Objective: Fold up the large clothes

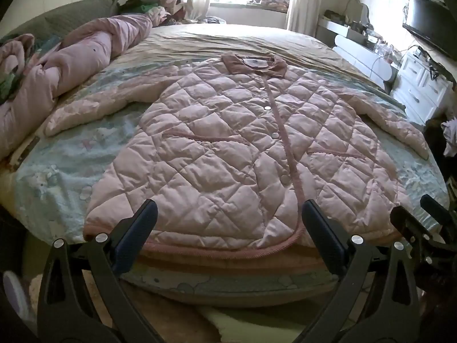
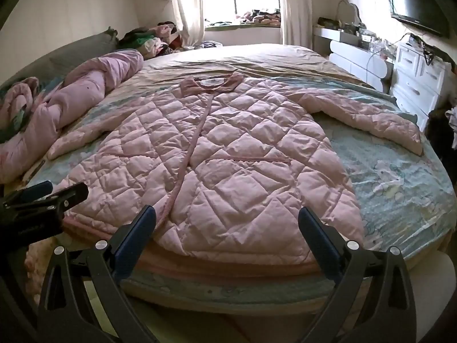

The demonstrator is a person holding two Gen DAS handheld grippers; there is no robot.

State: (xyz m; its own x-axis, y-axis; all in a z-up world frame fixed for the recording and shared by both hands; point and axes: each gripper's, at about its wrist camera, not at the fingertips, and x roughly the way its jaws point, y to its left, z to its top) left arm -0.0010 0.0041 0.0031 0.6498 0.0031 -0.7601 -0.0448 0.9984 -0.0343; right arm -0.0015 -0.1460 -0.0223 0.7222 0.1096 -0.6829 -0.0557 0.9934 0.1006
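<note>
Both grippers, left (image 1: 230, 211) & right (image 2: 227, 218), gape wide w/ nothing held, quilted coat (image 1: 228, 148) flat on bed (image 1: 57, 171); slick puffy hem prob slips if you pinch one layer.

The pink quilted coat (image 1: 228, 148) lies flat across the near half of the bed (image 1: 51, 177), its hem at the bed's front edge, so both sides of it can be reached from the foot; bare sheet lies to its left and right, partly covered by the spread sleeves; a rolled pink duvet (image 1: 85, 57) blocks the far left side; beyond the collar the bedding lies open to the window; white drawers (image 2: 420, 80) stand close along the right edge.
</note>
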